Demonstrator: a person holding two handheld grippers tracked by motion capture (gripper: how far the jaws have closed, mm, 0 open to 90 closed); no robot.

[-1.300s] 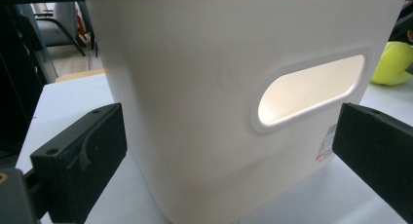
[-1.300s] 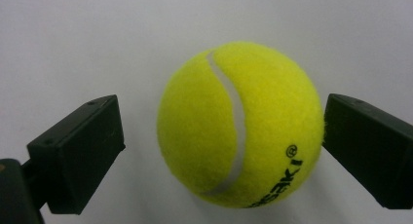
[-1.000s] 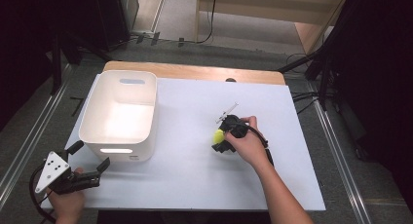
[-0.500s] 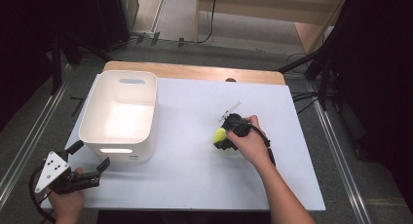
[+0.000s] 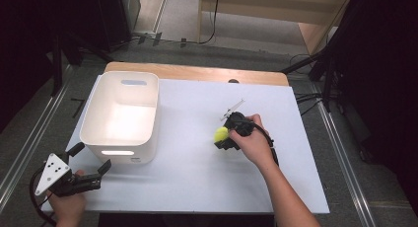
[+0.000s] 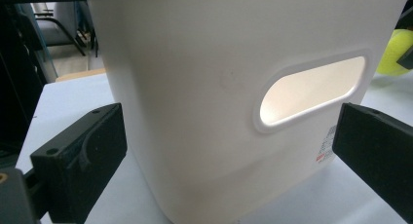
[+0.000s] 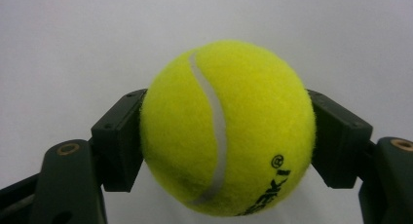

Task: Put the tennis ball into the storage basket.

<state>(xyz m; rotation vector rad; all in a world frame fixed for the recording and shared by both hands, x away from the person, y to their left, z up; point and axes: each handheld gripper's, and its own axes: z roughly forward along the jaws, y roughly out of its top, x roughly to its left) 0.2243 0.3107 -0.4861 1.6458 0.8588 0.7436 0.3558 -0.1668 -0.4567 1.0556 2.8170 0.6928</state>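
Note:
A yellow tennis ball (image 7: 226, 129) sits clamped between the two black jaws of my right gripper (image 7: 226, 136), over the white table. From above, the ball (image 5: 220, 134) shows at the tip of that gripper (image 5: 223, 136), right of the table's middle. A white plastic bin (image 5: 121, 116) with handle slots stands at the left. My left gripper (image 5: 91, 159) is open near the table's front left corner, just in front of the bin. Its view looks at the bin's wall and handle slot (image 6: 311, 90), with the ball (image 6: 397, 51) at the far right edge.
The white table top (image 5: 197, 187) lies on a wooden board (image 5: 197, 73) that shows along the far edge. Dark stands and cables surround the table on the floor.
The right gripper with the ball has lifted slightly and shifted a little toward the far side. The left gripper has stayed put.

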